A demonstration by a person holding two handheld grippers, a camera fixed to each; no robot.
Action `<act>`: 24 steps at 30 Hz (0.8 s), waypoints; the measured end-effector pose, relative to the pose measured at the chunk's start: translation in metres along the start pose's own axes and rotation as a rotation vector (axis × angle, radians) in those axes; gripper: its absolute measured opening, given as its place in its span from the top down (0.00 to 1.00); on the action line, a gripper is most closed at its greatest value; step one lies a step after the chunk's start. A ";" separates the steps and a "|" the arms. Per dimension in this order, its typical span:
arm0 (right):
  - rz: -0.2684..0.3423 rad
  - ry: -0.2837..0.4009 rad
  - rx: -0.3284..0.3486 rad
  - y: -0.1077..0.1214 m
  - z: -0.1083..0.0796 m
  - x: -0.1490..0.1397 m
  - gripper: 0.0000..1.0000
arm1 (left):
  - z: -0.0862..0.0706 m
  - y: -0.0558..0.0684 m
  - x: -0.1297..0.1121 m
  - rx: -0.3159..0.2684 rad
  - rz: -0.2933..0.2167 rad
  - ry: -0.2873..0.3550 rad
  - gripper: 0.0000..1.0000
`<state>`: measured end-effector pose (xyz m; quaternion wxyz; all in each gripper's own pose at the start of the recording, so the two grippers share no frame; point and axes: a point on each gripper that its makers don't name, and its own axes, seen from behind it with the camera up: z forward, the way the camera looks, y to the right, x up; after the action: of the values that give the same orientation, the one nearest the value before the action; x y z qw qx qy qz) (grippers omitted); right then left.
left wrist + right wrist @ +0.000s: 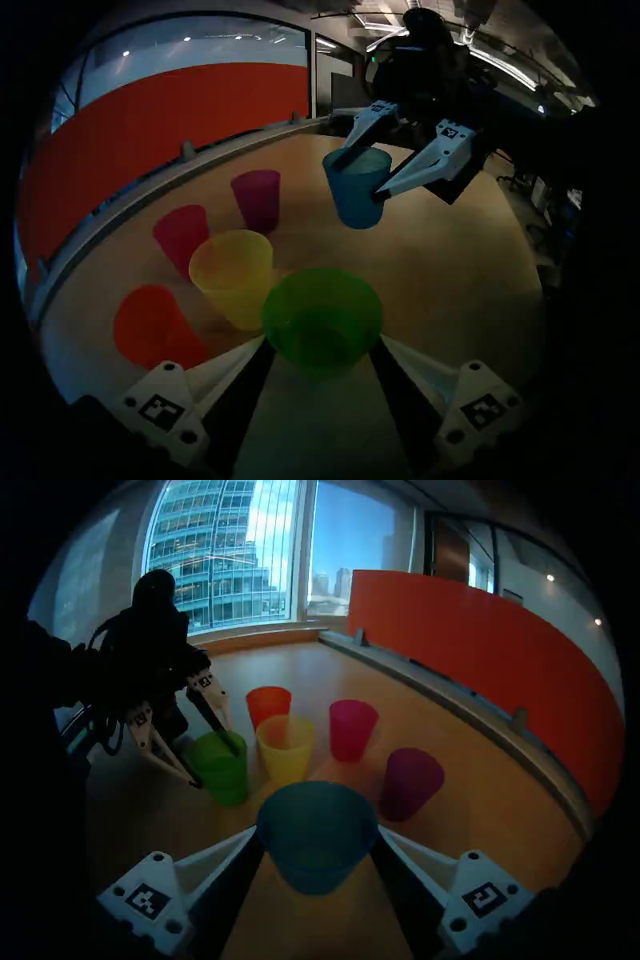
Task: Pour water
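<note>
**Wooden table, a cup in each gripper**

Daylit windows and an orange wall panel ring the wooden table. Near its middle the left gripper clamps the green cup on both sides. The right gripper pinches the blue cup nearer the far edge. Whether either cup holds water, I cannot tell. They look like thin plastic tumblers — light, springy-walled, smooth — so a modest mid-wall squeeze below the flaring rim should suit.

Wooden table, orange wall, city windows
</note>
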<state>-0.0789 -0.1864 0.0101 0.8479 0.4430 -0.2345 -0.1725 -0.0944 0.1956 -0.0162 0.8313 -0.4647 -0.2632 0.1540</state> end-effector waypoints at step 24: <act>0.009 -0.022 0.018 -0.011 0.014 -0.022 0.09 | -0.006 -0.007 -0.022 0.021 0.010 -0.077 0.17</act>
<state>-0.1058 -0.1913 0.0028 0.8421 0.4474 -0.2474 -0.1716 -0.1091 0.1769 -0.0192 0.8246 -0.4509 -0.2911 0.1787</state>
